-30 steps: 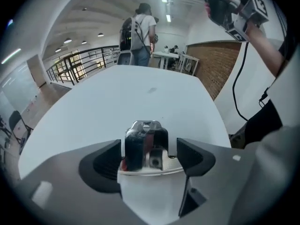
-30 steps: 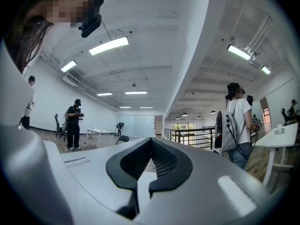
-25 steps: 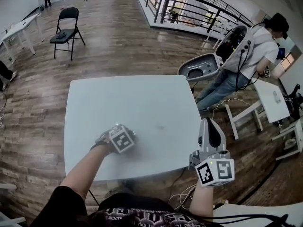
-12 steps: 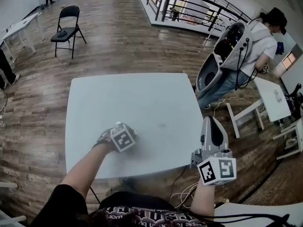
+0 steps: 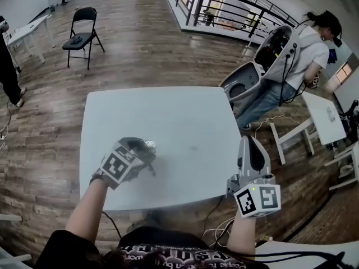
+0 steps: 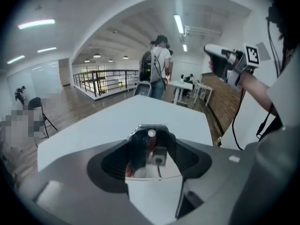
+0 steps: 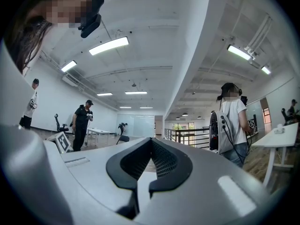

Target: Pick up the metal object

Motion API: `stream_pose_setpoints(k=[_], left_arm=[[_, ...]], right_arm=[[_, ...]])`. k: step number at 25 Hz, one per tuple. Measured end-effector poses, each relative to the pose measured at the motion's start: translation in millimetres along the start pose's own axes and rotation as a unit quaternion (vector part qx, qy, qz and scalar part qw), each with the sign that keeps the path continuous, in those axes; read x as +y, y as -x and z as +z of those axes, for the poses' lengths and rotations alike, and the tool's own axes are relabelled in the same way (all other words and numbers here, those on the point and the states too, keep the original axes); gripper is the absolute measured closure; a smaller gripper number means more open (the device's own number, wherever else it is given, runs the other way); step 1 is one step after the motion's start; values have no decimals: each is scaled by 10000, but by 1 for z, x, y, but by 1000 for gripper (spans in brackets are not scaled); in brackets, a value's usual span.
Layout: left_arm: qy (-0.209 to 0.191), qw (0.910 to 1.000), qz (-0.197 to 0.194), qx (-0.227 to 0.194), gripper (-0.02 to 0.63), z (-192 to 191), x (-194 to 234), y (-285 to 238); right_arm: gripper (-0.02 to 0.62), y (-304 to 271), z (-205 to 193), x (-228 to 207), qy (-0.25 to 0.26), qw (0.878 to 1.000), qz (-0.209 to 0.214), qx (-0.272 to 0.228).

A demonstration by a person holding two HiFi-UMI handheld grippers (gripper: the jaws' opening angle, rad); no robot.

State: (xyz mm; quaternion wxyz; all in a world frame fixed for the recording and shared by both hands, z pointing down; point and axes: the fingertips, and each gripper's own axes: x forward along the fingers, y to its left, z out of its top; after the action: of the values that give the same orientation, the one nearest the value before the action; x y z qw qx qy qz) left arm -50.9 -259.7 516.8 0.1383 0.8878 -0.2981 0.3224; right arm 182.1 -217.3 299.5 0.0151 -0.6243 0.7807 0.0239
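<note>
The shiny, rounded metal object point(image 6: 150, 146) sits between the black padded fingers point(image 6: 108, 165) of the left gripper point(image 6: 151, 136), which are clenched on it from both sides, its mirror-like face reflecting the surroundings. In the head view the same metal object point(image 5: 148, 146) shows at the tip of the left gripper point(image 5: 143, 151), above the left-centre part of the white square counter point(image 5: 185, 116); whether it is clear of the surface cannot be determined. The left gripper is tilted, its marker cube facing up and to the left. The counter surface around it is bare white. The right gripper point(image 5: 251, 153) is held just off the counter's right edge, near the front corner, well apart from the metal object, pointing away from the operator. In the right gripper view, the right gripper point(image 7: 151, 142) has its fingers brought together at the tips with nothing between them. Beyond the counter lies a brown wooden plank floor point(image 5: 140, 55). A black folding chair point(image 5: 84, 29) stands at the far left, and a person in a white shirt with a backpack rig point(image 5: 303, 55) stands at the far right beside a small white table point(image 5: 322, 116).
</note>
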Motion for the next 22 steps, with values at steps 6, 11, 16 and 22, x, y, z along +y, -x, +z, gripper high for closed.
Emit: stream_pose_setpoints(k=[6, 11, 16, 22], left_arm=[[168, 9939, 739, -799, 318, 45, 24, 86], [498, 9792, 1268, -1506, 318, 69, 37, 155], [289, 9707, 1688, -1685, 318, 86, 35, 179], [362, 9683, 1678, -1816, 318, 90, 31, 178]], right_arm=[[584, -6, -2, 11, -34, 9998, 177, 30], [584, -8, -2, 16, -46, 9996, 289, 31], [584, -9, -4, 6, -46, 9996, 260, 92], [586, -14, -7, 19, 3, 9992, 354, 195]])
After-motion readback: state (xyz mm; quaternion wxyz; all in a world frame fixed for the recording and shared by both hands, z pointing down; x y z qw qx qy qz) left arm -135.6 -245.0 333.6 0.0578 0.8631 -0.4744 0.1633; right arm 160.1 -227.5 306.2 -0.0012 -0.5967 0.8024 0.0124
